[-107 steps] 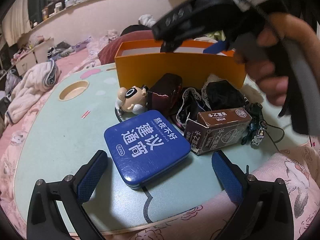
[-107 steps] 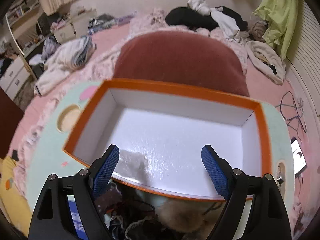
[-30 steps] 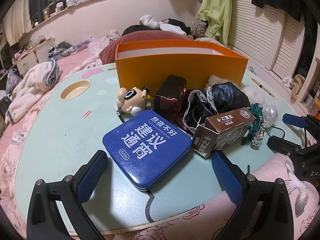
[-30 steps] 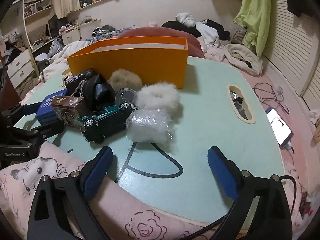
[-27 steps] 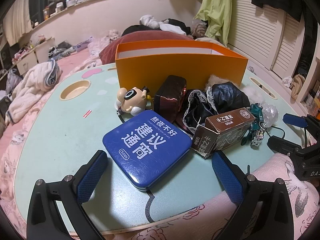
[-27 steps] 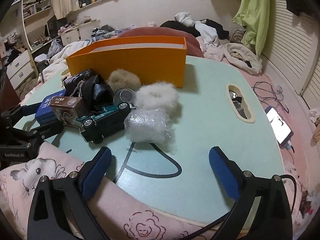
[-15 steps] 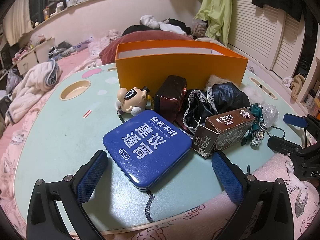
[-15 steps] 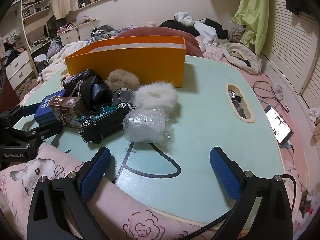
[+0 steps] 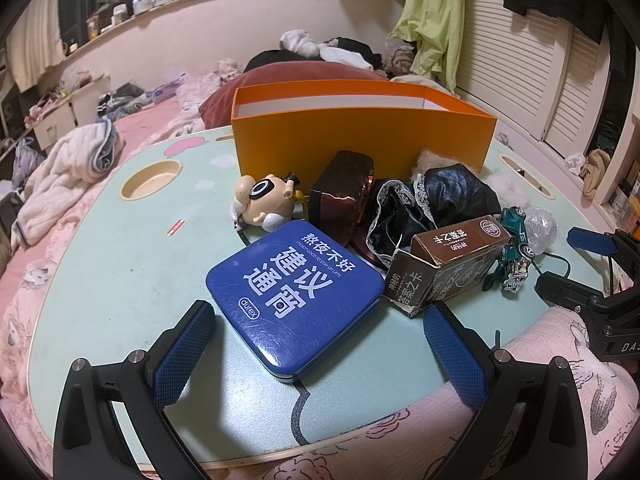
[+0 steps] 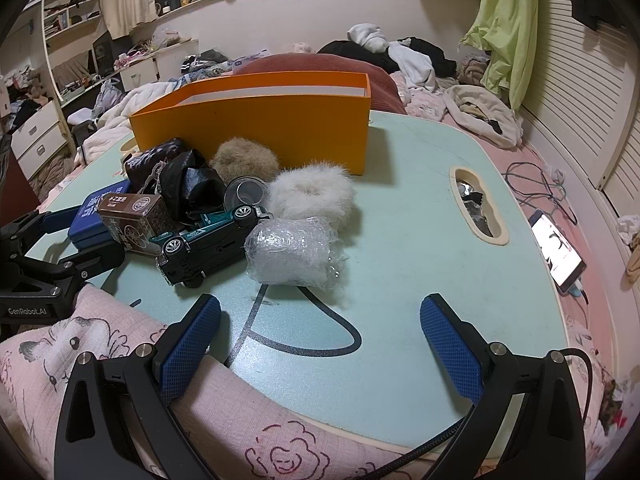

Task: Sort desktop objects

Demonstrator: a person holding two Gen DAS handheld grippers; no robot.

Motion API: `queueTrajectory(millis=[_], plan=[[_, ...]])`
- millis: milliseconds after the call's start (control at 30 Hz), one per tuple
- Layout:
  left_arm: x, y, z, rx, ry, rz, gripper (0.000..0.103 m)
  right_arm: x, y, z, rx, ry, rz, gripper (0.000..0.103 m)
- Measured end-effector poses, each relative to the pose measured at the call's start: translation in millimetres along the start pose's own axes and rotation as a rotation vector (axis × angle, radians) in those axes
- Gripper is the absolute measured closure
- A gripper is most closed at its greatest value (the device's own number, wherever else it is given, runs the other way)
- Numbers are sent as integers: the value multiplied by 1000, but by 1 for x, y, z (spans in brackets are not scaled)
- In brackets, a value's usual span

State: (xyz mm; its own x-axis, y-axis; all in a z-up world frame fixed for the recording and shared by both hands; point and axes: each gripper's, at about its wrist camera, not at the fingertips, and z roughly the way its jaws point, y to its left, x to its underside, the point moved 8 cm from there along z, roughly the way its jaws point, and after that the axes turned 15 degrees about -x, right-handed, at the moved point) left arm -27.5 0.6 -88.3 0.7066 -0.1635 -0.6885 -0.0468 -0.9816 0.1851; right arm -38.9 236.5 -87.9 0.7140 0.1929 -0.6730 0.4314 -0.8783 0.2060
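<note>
Nothing has shifted on my left side since half a second ago; my right view has only crept slightly. My left gripper (image 9: 318,344) hangs wide open at the near edge of the pale green lap table (image 9: 100,264), its blue pads flanking the near corner of the square blue tin (image 9: 294,294). My right gripper (image 10: 320,340) is spread wide too, holding nothing, near the crumpled clear plastic wrap (image 10: 292,256). Behind the clutter, toward the far edge, stands the open orange cardboard box (image 9: 360,138).
</note>
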Motion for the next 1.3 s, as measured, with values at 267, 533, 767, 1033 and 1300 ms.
queueTrajectory(millis=[267,533,767,1033,1300], plan=[[1,6,0,-3,-7,-34,0,0,1,0,-1,0,0,3],[-2,13,-8,14,-52,-85,0,1,2,-1,0,0,1,3],[-7,15,-13,18,-79,-99,0,1,2,0,1,0,1,3],[-8,23,-9,39,-65,-144,9,1,3,0,1,0,2,3],[-17,31,10,-2,15,-193,9,0,2,1,2,1,3,3]])
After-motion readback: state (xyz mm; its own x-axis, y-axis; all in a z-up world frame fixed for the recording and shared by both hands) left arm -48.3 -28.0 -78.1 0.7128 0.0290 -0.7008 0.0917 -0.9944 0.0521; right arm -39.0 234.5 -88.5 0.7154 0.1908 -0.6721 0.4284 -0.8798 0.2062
